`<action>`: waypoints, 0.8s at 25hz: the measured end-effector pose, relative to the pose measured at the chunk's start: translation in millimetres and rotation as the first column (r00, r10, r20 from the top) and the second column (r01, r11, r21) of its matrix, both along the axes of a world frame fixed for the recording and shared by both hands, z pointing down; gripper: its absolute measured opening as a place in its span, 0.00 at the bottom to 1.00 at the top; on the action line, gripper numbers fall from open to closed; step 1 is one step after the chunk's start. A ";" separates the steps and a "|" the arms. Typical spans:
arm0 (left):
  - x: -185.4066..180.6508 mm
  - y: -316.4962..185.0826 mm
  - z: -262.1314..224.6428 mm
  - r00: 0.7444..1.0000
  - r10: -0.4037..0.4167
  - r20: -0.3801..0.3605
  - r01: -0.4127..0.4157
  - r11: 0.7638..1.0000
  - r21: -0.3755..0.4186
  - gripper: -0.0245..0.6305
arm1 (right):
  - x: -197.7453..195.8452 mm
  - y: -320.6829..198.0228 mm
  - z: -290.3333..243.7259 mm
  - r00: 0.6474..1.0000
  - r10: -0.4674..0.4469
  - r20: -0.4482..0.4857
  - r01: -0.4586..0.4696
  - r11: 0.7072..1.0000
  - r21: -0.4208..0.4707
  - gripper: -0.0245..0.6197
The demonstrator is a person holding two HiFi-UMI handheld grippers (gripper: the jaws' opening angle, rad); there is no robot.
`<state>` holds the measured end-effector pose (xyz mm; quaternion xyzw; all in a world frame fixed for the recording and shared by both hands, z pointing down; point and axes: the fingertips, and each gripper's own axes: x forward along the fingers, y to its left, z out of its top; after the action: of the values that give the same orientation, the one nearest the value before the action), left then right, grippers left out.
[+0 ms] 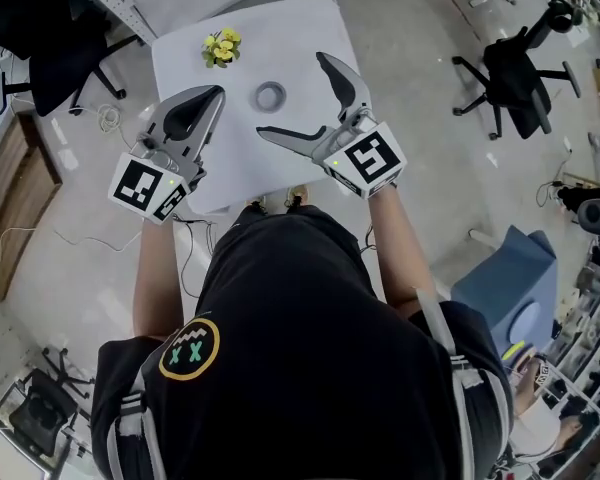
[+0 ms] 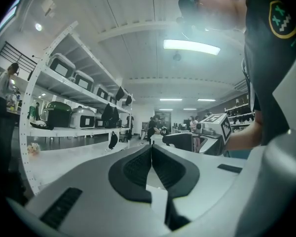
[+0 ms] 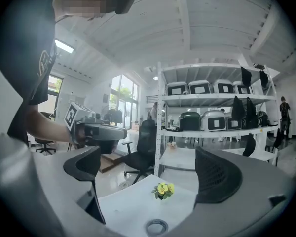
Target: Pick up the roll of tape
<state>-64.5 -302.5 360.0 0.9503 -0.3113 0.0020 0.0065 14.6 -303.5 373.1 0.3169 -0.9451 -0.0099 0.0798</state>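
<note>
**Right gripper open over the tape, grasp not yet made**

The roll of tape (image 1: 270,96) lies flat near the middle of the white table (image 1: 300,28). A small bunch of yellow flowers (image 1: 221,48) sits well apart from it, toward the far left corner. The right gripper (image 1: 291,95) hangs above the table with its 2 jaws spread wide. In the right gripper view the roll shows low between them, below the tips, and nothing is held. The left gripper (image 1: 216,92) hovers to the left of the roll, its 2 jaws pressed together on nothing.

This looks like the approach step, with no contact so far. The next move likely calls for the right gripper to drop toward the tabletop, set 1 jaw on each side of the ring, then close firmly before lifting. Because the roll is low and flat, the jaws may need to come nearly down to the surface.
</note>
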 end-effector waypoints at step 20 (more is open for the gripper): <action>-4.6 -16.4 6.2 0.997 -0.068 0.023 0.069 0.997 -0.023 0.07 | -19.8 -49.2 105.4 0.916 -0.235 -0.326 0.196 0.969 -0.150 0.97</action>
<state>-69.1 -319.0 366.2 0.9388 -0.3438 0.0159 0.0146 -5.2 -352.7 478.5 0.1990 -0.9450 -0.0192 0.2588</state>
